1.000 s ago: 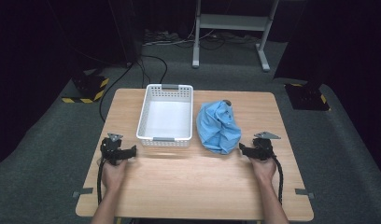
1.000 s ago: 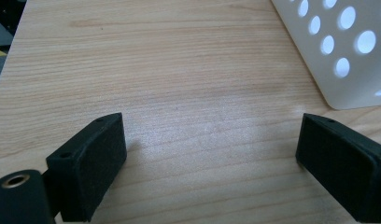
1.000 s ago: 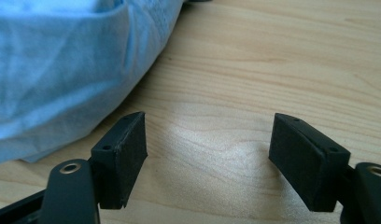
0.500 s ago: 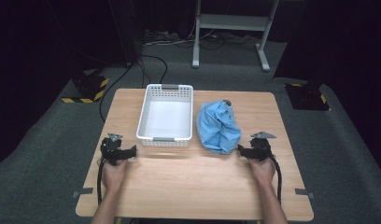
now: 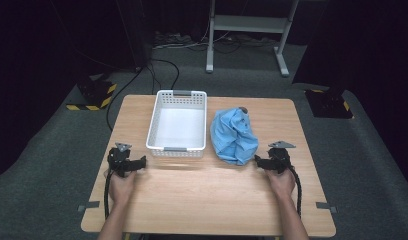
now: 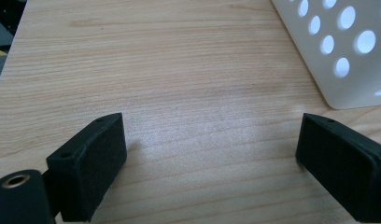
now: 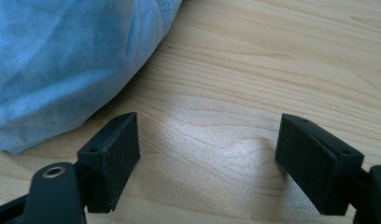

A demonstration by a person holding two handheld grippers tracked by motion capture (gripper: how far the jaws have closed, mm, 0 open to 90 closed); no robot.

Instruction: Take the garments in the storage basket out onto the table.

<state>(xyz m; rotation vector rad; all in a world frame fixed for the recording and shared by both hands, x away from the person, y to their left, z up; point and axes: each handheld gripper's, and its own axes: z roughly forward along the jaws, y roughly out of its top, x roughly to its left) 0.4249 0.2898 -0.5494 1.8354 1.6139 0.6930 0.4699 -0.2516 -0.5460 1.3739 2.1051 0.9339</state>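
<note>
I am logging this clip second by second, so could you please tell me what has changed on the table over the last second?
Nothing has visibly changed: both grippers rest open on the table, holding nothing, and the white basket and blue cloth lie where they were.

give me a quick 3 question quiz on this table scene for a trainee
1. True or false: the white basket holds something.
2. Which tongs are nearest the blue cloth? A) left tongs B) right tongs
3. Fill in: both tongs are ____, with bare wooden table between their jaws.

Key:
1. False; what shows of its inside looks empty.
2. B; the cloth lies just ahead and to the left in the right gripper view.
3. open
</note>
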